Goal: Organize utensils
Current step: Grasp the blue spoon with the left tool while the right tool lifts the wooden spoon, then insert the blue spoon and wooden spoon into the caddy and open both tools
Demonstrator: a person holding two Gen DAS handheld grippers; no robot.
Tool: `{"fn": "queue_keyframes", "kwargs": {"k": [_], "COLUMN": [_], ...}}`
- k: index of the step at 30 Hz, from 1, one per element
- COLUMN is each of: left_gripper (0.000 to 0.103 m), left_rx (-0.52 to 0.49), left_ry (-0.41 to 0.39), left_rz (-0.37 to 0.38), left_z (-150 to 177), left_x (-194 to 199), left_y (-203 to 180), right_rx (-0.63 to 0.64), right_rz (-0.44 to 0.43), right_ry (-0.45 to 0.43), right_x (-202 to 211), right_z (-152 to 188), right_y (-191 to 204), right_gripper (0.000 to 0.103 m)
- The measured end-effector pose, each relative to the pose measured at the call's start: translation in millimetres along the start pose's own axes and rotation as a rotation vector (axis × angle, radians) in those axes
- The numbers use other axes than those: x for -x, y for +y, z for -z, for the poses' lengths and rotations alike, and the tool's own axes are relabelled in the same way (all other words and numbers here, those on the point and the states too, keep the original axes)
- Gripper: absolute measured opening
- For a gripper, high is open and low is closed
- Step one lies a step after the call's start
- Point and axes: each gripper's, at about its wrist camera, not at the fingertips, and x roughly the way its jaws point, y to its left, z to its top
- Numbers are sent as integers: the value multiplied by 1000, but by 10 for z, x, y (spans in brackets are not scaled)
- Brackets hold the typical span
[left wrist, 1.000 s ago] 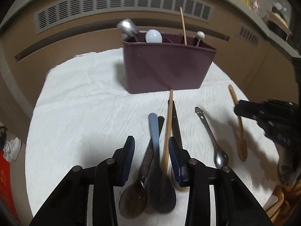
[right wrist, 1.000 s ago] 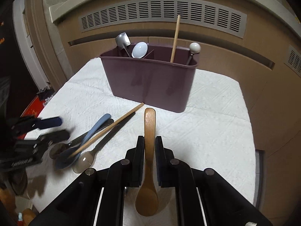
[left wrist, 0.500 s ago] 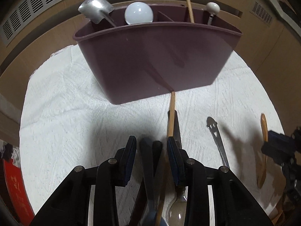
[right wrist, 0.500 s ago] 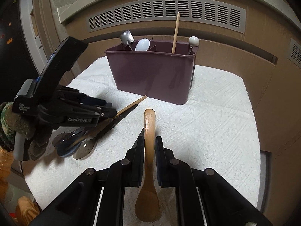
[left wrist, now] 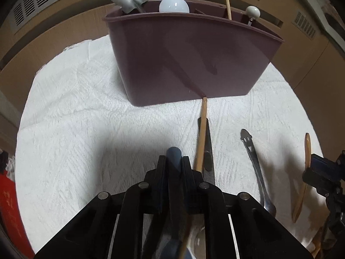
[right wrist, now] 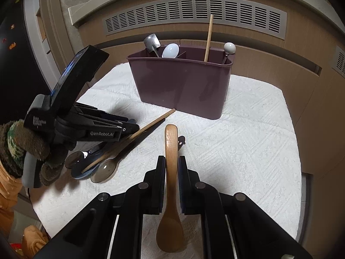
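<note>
A wooden spoon (right wrist: pixel 170 172) is clamped by the right gripper (right wrist: pixel 171 168) and a blue spoon (left wrist: pixel 175 157) by the left gripper (left wrist: pixel 174 166) (probably for lifting), near the towel's (right wrist: pixel 248 151) front edge, before the purple caddy (right wrist: pixel 181 84).
</note>
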Motion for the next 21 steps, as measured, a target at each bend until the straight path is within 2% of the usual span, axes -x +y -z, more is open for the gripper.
{"fn": "queue_keyframes", "kwargs": {"k": [6,11,15,17,21], "left_gripper": [14,14,14,14,14], "left_rx": [86,73,55,38,-13], "left_ry": [-186,-414,-579,-637,-753], "left_rz": [41,-41,-78,-82,-103], "left_z": [389,619,658,600,420], "left_x": [481,1189,1770,2003,2432], "left_y": [14,-139,-224,-269,-467], "right_rx": [12,25,41,53,85], "right_rz": [8,15,20,32,56], "right_ry": [-12,-56,-143,-195,-312], "right_x": [130,352,670,840,1233], "right_z": [22,40,-13,-80,-396], "right_y": [48,121,202,236,260], "right_gripper": [10,10,10,10,10]}}
